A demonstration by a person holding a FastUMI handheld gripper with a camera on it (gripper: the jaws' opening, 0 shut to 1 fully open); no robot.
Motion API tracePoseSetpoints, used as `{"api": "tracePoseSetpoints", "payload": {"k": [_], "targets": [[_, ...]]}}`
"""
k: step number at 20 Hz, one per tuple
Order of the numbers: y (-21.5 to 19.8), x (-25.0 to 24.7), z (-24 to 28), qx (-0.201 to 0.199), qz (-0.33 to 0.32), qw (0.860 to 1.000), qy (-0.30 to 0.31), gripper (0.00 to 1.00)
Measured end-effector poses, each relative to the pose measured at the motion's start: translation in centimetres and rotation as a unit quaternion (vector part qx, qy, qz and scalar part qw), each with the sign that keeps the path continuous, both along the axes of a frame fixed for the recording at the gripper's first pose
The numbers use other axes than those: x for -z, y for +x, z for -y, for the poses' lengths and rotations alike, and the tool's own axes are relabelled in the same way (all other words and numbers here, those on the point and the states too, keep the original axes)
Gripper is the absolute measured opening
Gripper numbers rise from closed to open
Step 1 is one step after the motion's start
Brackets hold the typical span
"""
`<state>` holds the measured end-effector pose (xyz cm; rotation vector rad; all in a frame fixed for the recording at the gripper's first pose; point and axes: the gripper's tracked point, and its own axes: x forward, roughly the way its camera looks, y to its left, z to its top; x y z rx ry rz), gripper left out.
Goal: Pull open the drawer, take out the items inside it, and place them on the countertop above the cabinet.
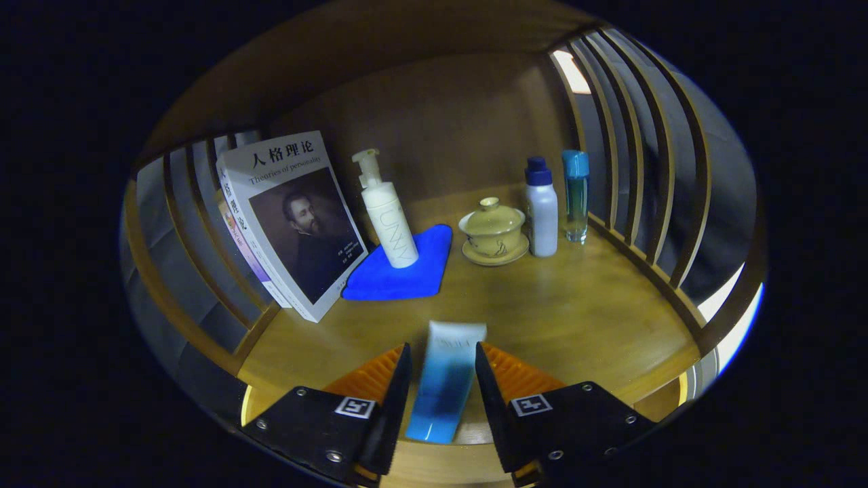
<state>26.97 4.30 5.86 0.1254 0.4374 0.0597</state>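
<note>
While gripped between the two fingers of the tongs (442,379) at the lower middle of the frame, stands out as the nearest thing: a flat squeeze tube (444,386), white at its crimped far end and shading to bright blue at the near end. Clenched on the tube from both sides, one finger against each long edge. Long axis running away along the fingers, crimped white end pointing ahead toward the back of the wooden surface (569,318), blue end toward the camera and tilted slightly to the left. Cannot tell whether the tube touches the wood beneath it.

Beyond the fingers, toward the middle of the frame, a folded bright blue cloth (400,274) lying flat, carrying an upright white pump bottle (388,215) on its far part. Just right of the cloth, a pale yellow-green ceramic lidded cup (493,227) sitting on a matching saucer, lid on, contents hidden. Right of that, close beside it, a white plastic bottle with a dark blue cap (541,210), and next to it a slim clear bottle with a light blue cap (576,196), both upright near the right rail.

At the left of the frame, a thick white-covered book with a dark portrait on its front (291,217), leaning against more books behind it. Curved wooden slats (627,142) fencing both sides, a plain wooden panel at the back.
</note>
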Motion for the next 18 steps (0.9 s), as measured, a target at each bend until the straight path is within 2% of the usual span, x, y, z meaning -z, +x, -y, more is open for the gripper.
{"api": "tracePoseSetpoints", "payload": {"k": [4,7,11,18], "targets": [[-2.5,-3.3,-0.3,-0.012,0.071,0.997,-0.030,0.94],[-6.4,-4.5,-0.9,-0.027,0.112,0.993,-0.021,0.94],[-10.7,-3.7,-0.6,-0.031,0.143,0.989,-0.031,0.95],[-16.6,-2.6,0.5,-0.013,0.185,0.982,-0.036,0.94]]}}
